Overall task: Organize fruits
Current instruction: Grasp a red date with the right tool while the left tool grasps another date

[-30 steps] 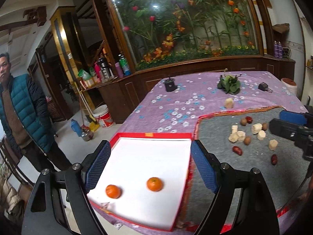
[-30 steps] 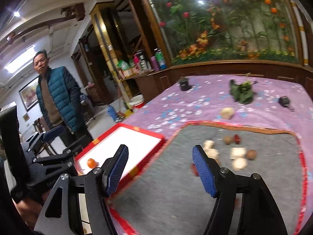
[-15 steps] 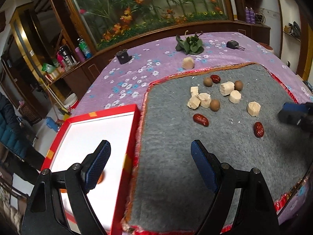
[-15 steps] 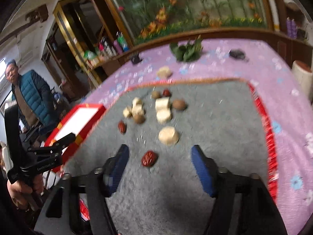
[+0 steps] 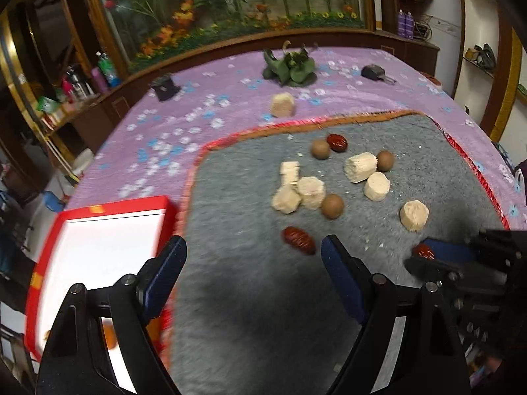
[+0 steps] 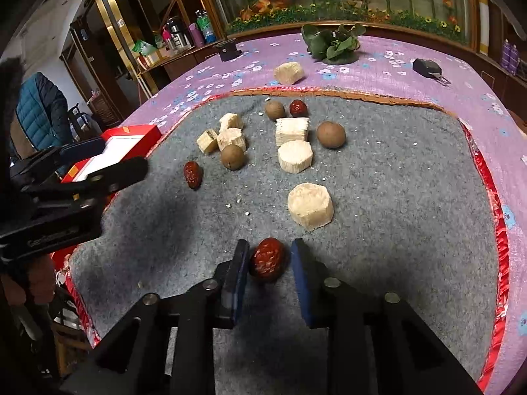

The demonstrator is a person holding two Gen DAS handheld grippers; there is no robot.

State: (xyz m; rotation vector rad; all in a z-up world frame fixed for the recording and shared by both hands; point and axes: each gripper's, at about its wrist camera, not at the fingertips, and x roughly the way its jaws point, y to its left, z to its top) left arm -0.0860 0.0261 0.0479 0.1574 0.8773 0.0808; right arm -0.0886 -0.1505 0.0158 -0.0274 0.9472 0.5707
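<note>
Red dates, brown round fruits and several pale cut chunks lie on a grey mat (image 5: pixel 250 283) (image 6: pixel 395 197). My right gripper (image 6: pixel 267 256) has narrowed around a red date (image 6: pixel 267 260) on the mat; the left pad touches it and a small gap shows on the right. That date also shows in the left wrist view (image 5: pixel 424 251). My left gripper (image 5: pixel 253 263) is open and empty above the mat, with another red date (image 5: pixel 298 240) just ahead. A red-rimmed white tray (image 5: pixel 98 247) sits left, with an orange (image 5: pixel 108 337) partly hidden.
A purple flowered cloth (image 5: pixel 184 118) covers the table. One pale chunk (image 5: pixel 282 104) lies off the mat. A green leafy bunch (image 5: pixel 290 65) and small black objects sit at the far side. A person in a blue jacket (image 6: pixel 39 112) stands left.
My left gripper swung right from the tray to over the mat. My right gripper moved down to the near red date and its jaws closed in around it.
</note>
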